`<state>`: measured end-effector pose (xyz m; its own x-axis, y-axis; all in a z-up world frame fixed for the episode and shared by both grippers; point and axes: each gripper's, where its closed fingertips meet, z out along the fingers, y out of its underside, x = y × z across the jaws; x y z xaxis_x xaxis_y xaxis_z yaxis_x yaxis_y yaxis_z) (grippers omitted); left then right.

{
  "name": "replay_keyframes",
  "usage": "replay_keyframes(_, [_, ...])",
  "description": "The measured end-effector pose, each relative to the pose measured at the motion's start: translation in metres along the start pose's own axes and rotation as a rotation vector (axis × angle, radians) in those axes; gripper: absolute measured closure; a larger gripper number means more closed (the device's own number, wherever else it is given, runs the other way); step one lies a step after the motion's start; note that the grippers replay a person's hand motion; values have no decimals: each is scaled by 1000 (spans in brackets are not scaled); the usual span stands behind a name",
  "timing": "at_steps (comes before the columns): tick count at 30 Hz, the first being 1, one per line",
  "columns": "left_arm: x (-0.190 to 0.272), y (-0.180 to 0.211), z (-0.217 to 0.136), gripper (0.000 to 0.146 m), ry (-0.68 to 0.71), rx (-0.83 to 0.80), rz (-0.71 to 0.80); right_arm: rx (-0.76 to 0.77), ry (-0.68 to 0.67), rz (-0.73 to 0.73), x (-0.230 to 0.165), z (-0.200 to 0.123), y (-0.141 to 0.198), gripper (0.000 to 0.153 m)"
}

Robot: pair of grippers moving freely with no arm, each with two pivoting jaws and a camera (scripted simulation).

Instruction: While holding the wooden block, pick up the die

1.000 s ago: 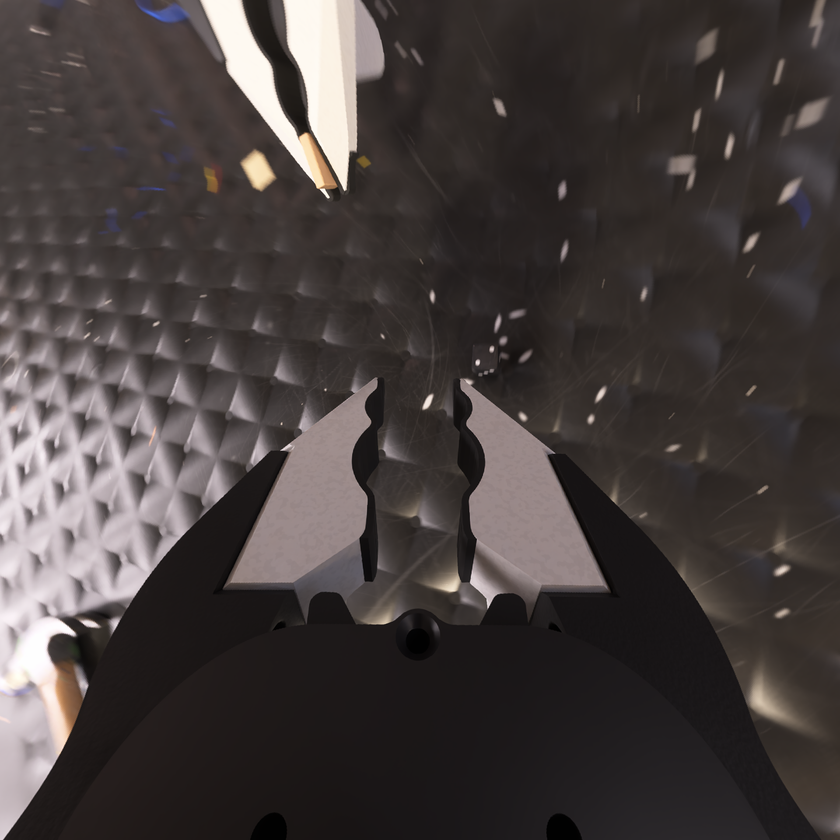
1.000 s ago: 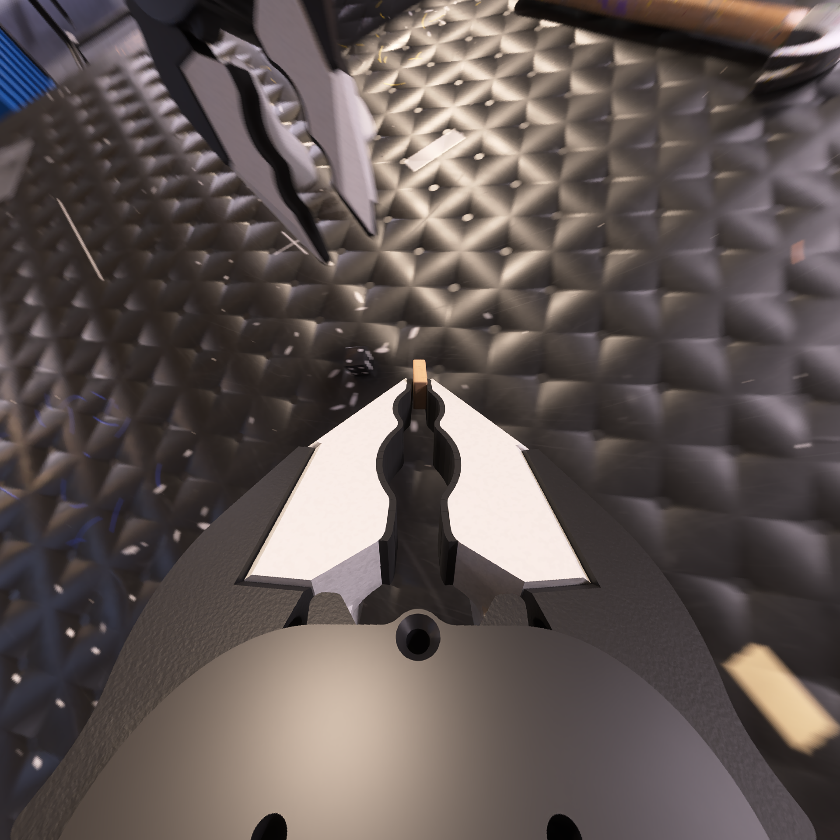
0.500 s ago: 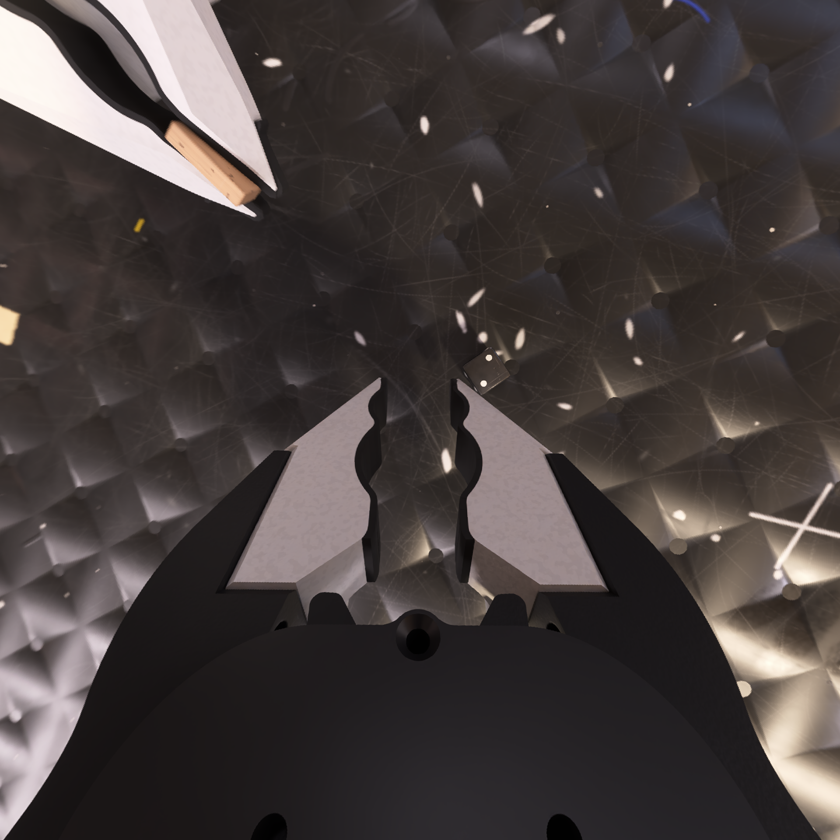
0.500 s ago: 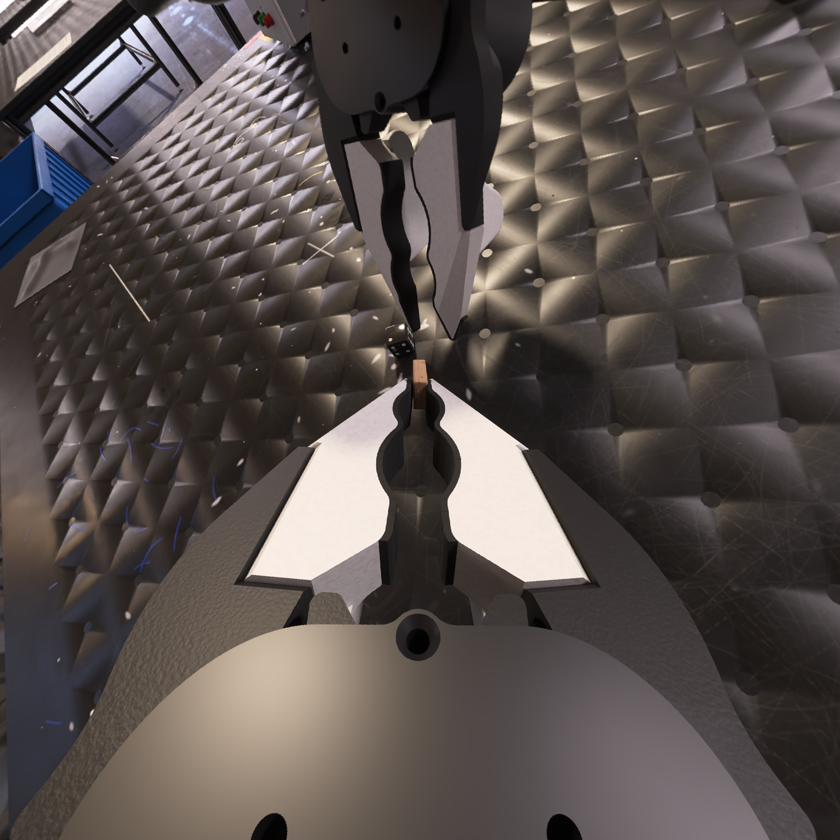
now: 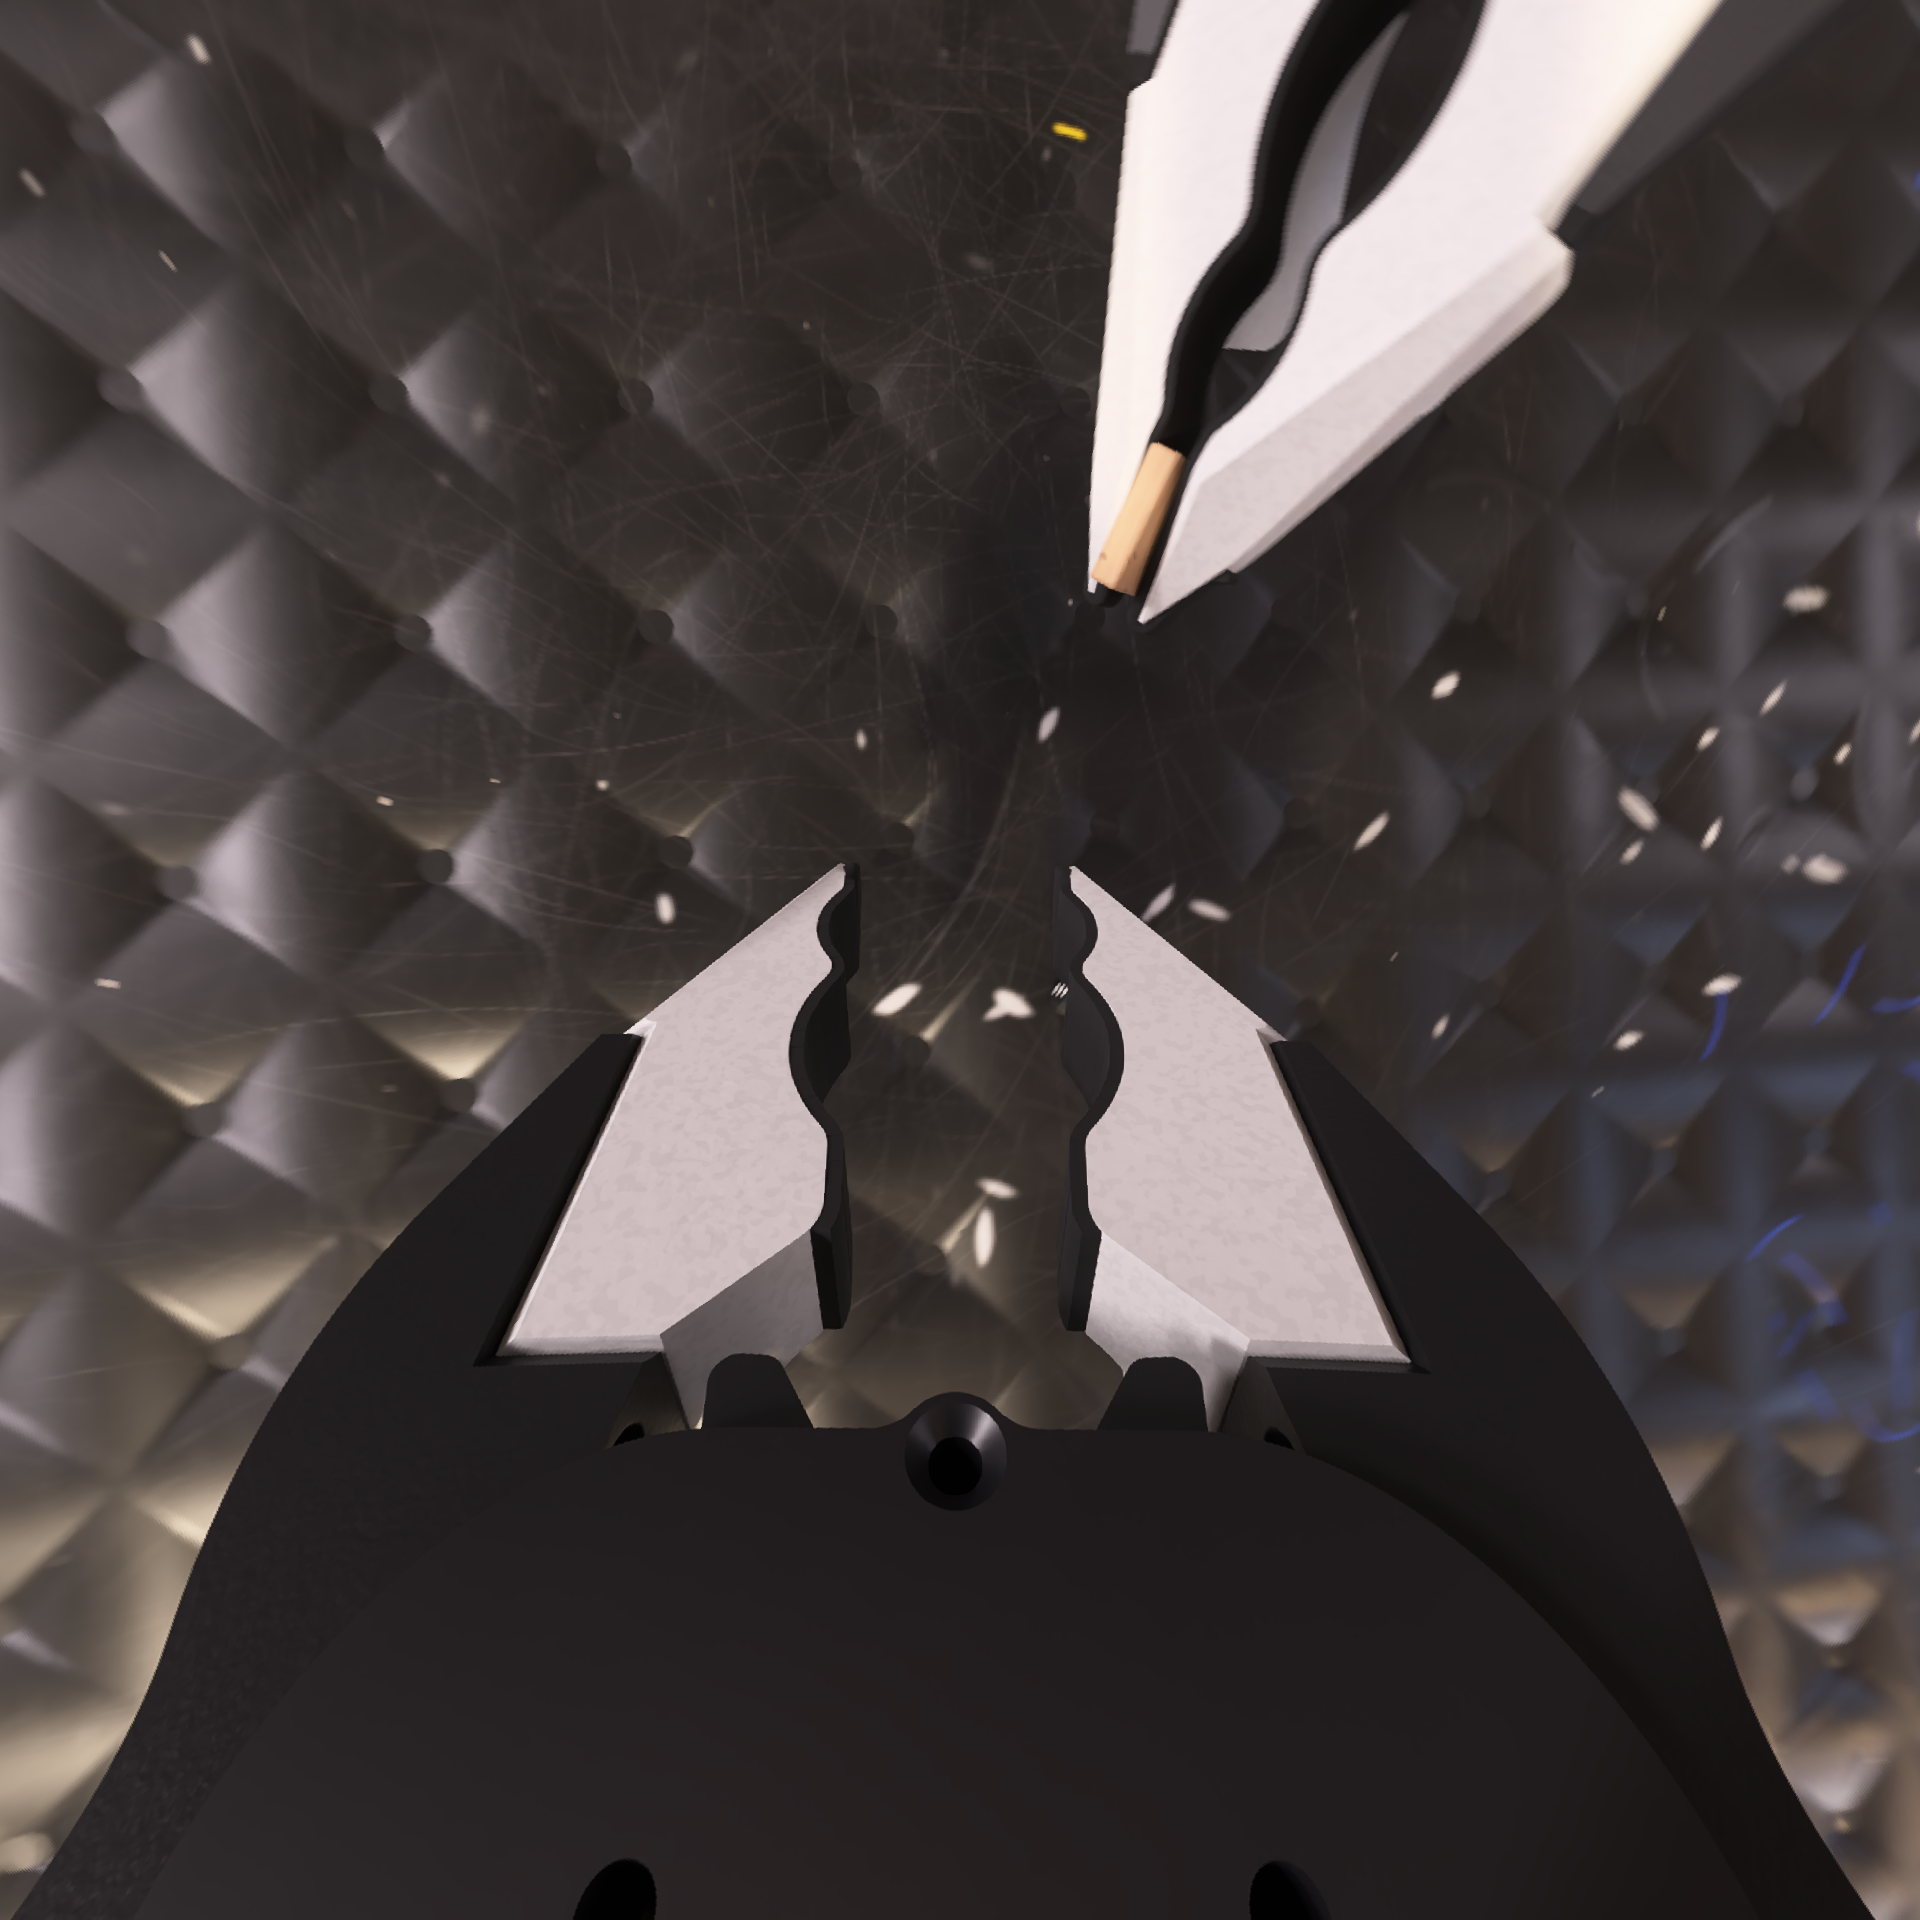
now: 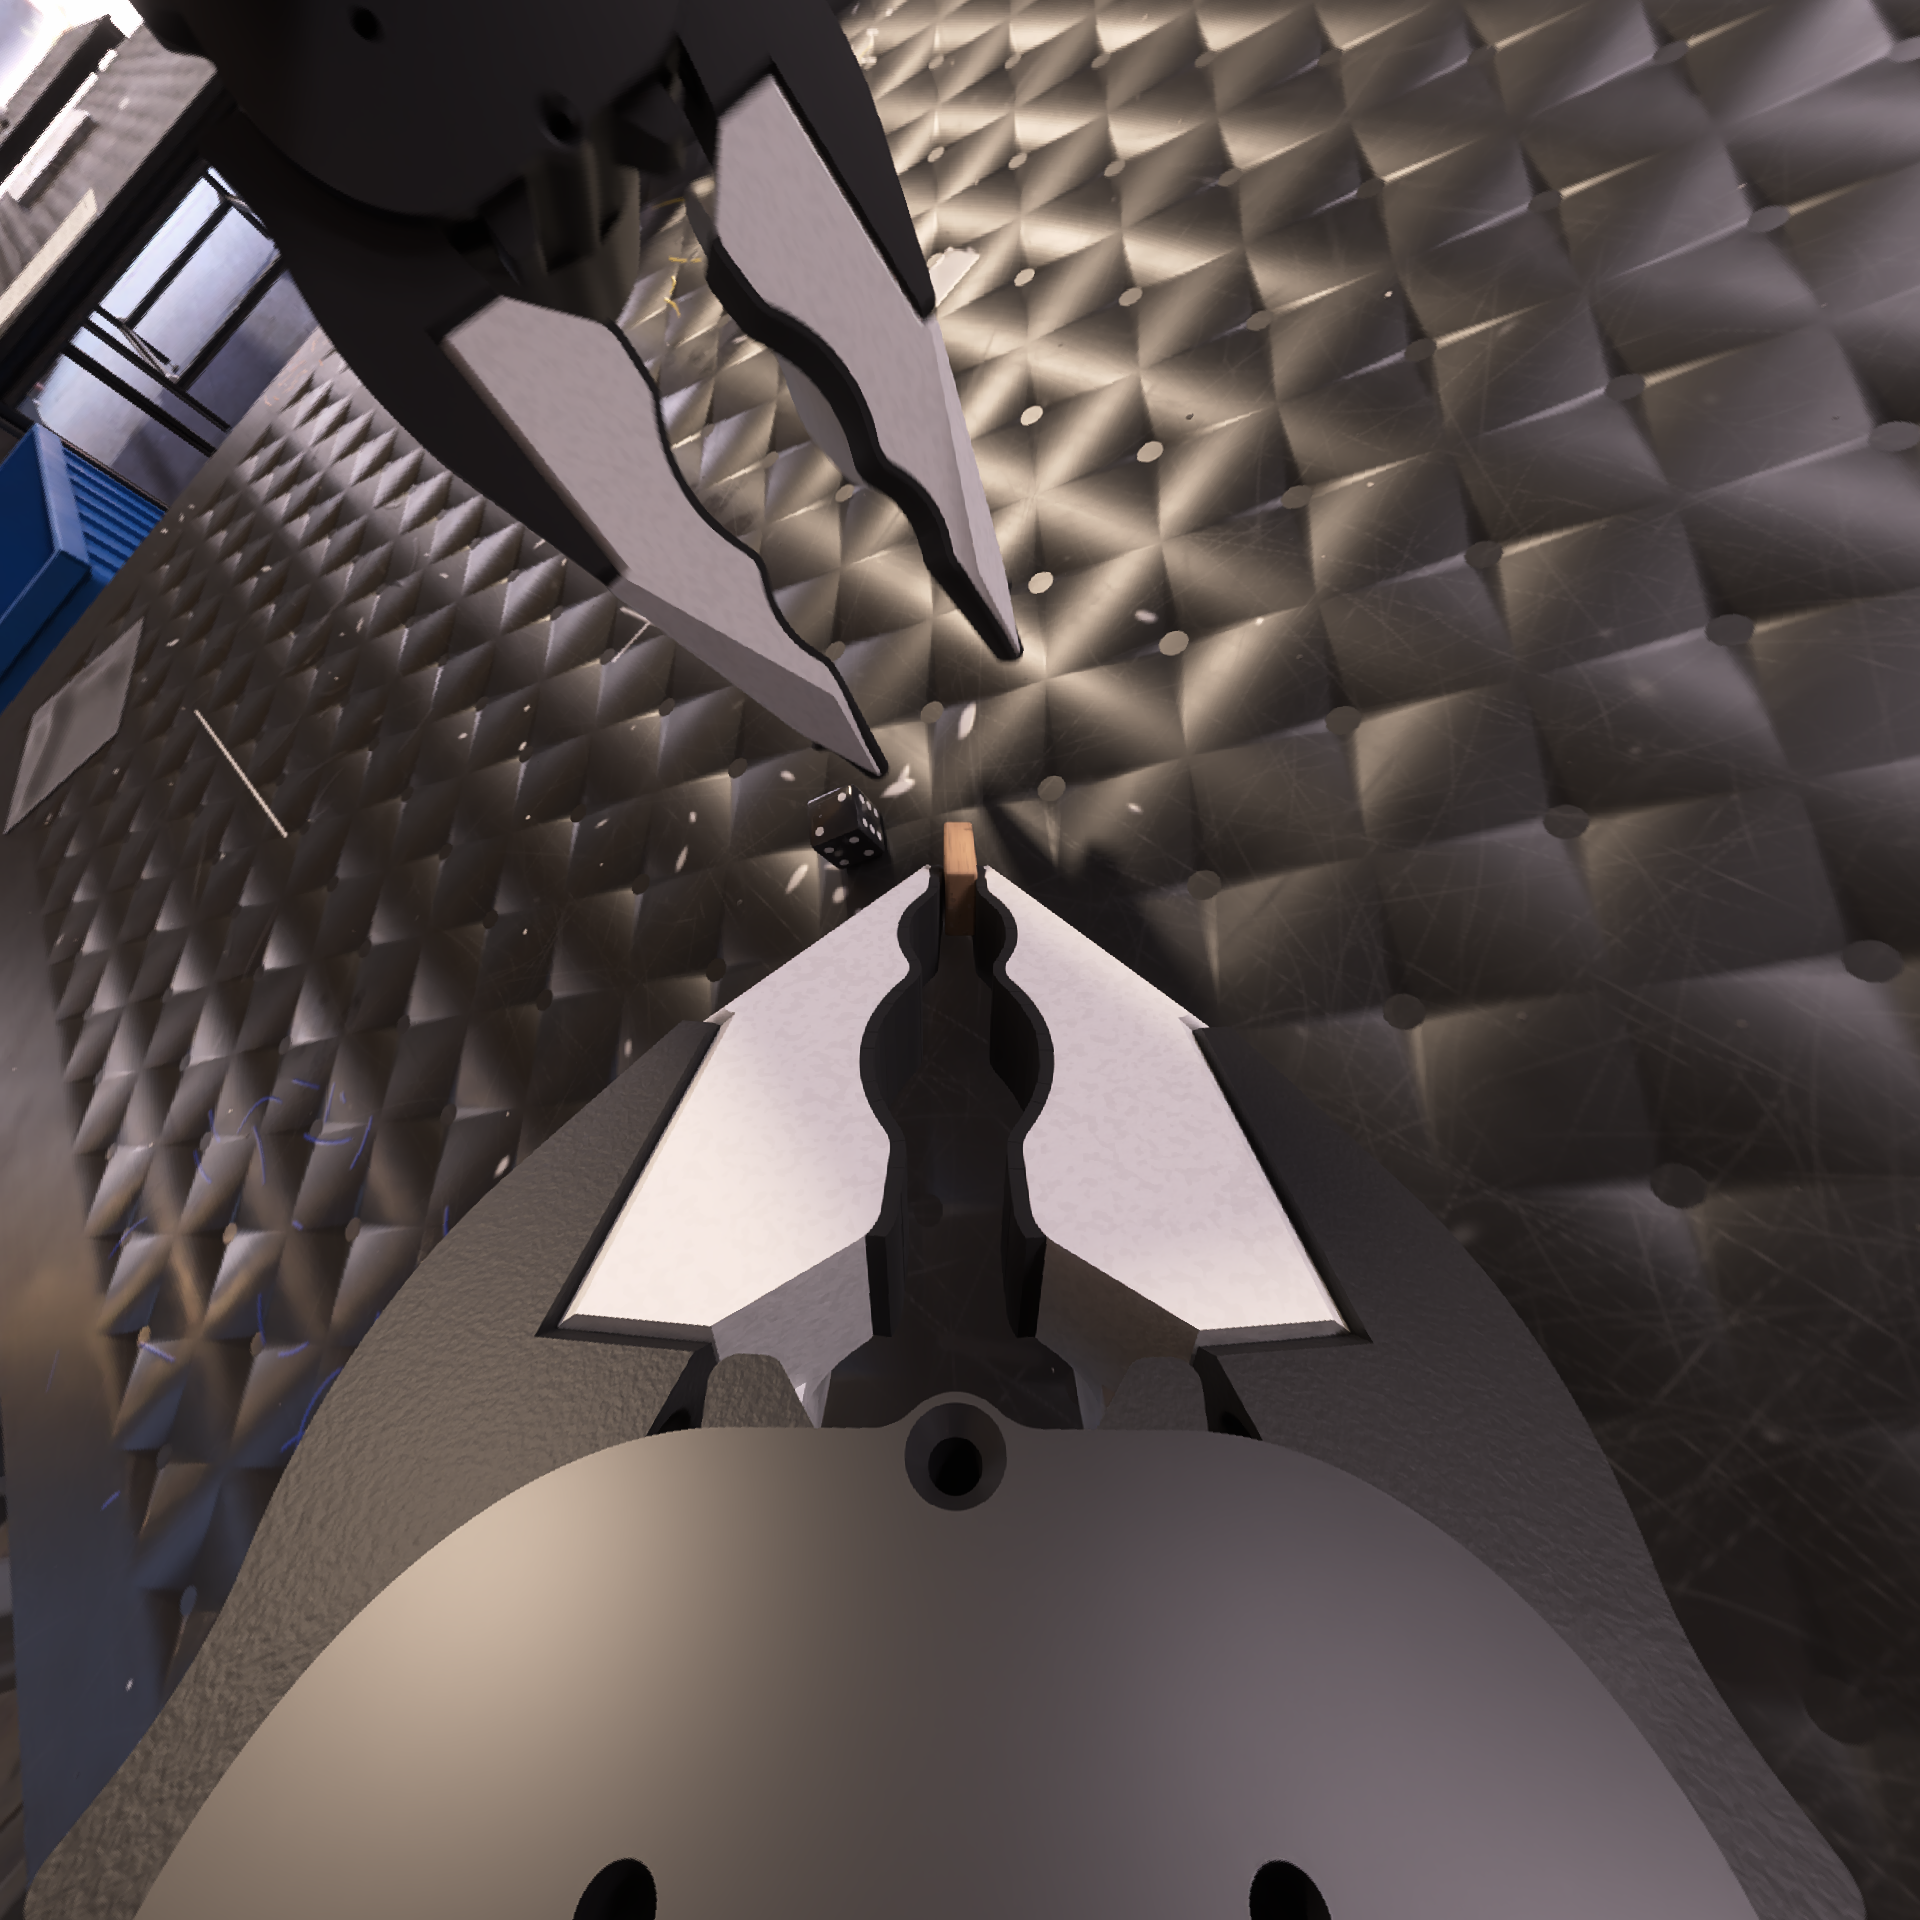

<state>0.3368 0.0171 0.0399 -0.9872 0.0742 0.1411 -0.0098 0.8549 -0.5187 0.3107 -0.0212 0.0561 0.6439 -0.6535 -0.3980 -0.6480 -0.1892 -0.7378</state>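
My right gripper point(image 6: 958, 878) is shut on a thin wooden block point(image 6: 958, 862) that sticks out past its fingertips. A black die point(image 6: 847, 826) with white pips lies on the embossed metal table point(image 6: 1455, 623), just left of the block. My left gripper point(image 6: 935, 707) hangs open above the table, its nearer fingertip close above the die. In the left wrist view my left gripper point(image 5: 958, 878) is open and empty, and the die does not show. The right gripper point(image 5: 1124, 603) with the wooden block point(image 5: 1138, 520) shows at the upper right.
A blue bin point(image 6: 52, 540) stands past the table's left edge, by a dark frame point(image 6: 156, 343). A flat grey plate point(image 6: 78, 717) and a thin rod point(image 6: 239, 774) lie at the left. White flecks point(image 5: 997, 1190) dot the table.
My left gripper has turned: the die, beside its right fingertip before, has left its view, and the right gripper moved from upper left to upper right there. The right gripper still holds the block.
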Motion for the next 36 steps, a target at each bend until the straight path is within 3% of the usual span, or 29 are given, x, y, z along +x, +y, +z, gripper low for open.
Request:
replay_keyframes(5, [-19, 14, -2, 108, -79, -109, 400, -14, -2, 18, 0, 10, 0, 148])
replay_keyframes(8, [-17, 14, 15, 103, 30, -125, 720, -21, -1, 29, 1, 13, 0, 148])
replay_keyframes(10, [-15, 7, 20, 104, 126, -70, 808, -24, 2, 36, 0, 12, 0, 148])
replay_keyframes(15, [-17, 11, 24, 124, 288, -100, 741, -25, 13, 59, 0, 10, 2, 148])
replay_keyframes(17, [-17, 14, 23, 125, 254, -128, 607, -25, 25, 67, 1, 10, 2, 148])
replay_keyframes(20, [-12, 20, 16, 124, 194, -173, 287, -23, 37, 82, 3, 12, 3, 148])
replay_keyframes(23, [5, 19, 4, 122, 268, -134, 75, -29, 41, 87, 3, 17, 3, 148])
replay_keyframes(26, [3, 23, -9, 114, 249, -112, 129, -35, 29, 79, -3, 22, 2, 148])
replay_keyframes(31, [5, 36, -9, 116, 239, -204, 229, -42, 30, 75, -9, 24, 4, 148])
replay_keyframes(36, [18, 35, -19, 119, 67, -124, 416, -62, 17, 73, -14, 26, 9, 148])
